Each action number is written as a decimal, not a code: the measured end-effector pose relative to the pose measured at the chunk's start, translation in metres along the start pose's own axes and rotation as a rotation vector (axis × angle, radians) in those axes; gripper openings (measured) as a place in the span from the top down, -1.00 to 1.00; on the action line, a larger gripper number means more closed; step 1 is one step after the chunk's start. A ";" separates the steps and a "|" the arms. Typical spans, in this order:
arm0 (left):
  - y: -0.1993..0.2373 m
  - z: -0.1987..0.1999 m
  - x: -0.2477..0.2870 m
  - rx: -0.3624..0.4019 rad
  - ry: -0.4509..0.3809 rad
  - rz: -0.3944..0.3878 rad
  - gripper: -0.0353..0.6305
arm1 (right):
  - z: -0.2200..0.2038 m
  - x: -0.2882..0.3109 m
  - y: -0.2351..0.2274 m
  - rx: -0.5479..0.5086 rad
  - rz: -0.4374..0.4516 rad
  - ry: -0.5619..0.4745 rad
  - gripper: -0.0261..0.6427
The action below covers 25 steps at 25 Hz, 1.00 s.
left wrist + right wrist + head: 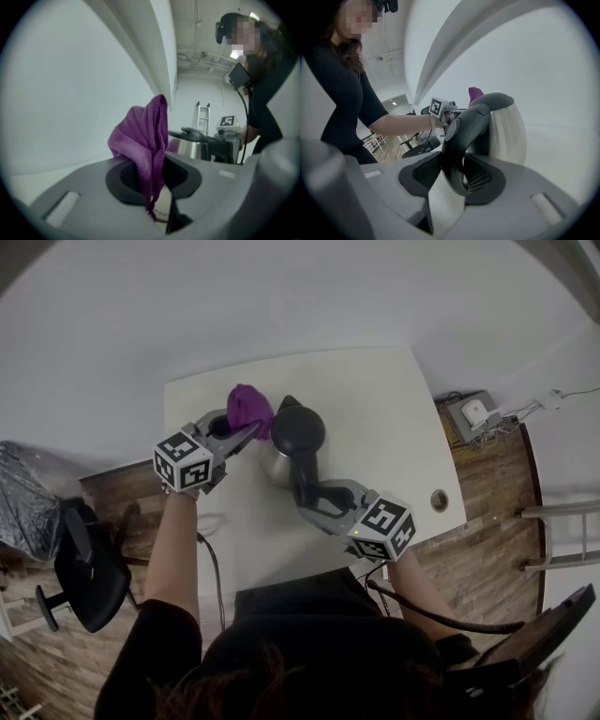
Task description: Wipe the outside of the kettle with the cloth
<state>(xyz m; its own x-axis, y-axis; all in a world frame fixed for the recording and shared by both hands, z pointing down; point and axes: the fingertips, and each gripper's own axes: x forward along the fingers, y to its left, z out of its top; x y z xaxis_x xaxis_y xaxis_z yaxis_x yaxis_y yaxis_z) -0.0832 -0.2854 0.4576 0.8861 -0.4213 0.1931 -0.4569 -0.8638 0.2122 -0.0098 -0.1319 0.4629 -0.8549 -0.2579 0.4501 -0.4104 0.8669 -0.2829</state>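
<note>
Kettle (277,463) location, anyone?

— Upright around the middle of white table (384,418). Steel body, black handle (457,150).

Held or loose?

— Held. Right gripper (317,501) clenched on that handle, pads pressing it from both sides.

And cloth (248,409)?

— Purple, bunched up, pinched tight in left gripper (249,434) and sticking out past the jaws. Parked just beside kettle's top, on its left going by head view. Touching or not, can't tell lol.

Anything else around?

— Black office chair (89,568) on wood floor (487,540), off to the table's left.
</note>
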 end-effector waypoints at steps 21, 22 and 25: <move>0.023 -0.081 -0.014 -0.199 0.100 0.291 0.66 | -0.001 -0.001 0.001 -0.001 -0.009 -0.002 0.47; 0.020 -0.060 -0.025 -0.199 0.033 0.321 0.66 | -0.001 -0.002 0.001 -0.001 -0.008 -0.003 0.47; -0.009 0.002 -0.054 -0.164 -0.126 0.356 0.66 | -0.001 -0.003 0.002 0.002 -0.006 -0.008 0.47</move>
<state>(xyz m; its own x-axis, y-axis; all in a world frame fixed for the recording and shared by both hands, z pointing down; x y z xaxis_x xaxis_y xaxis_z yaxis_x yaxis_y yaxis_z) -0.1273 -0.2557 0.4436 0.6684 -0.7252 0.1650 -0.7338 -0.6069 0.3053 -0.0080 -0.1288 0.4621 -0.8547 -0.2667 0.4454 -0.4164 0.8645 -0.2814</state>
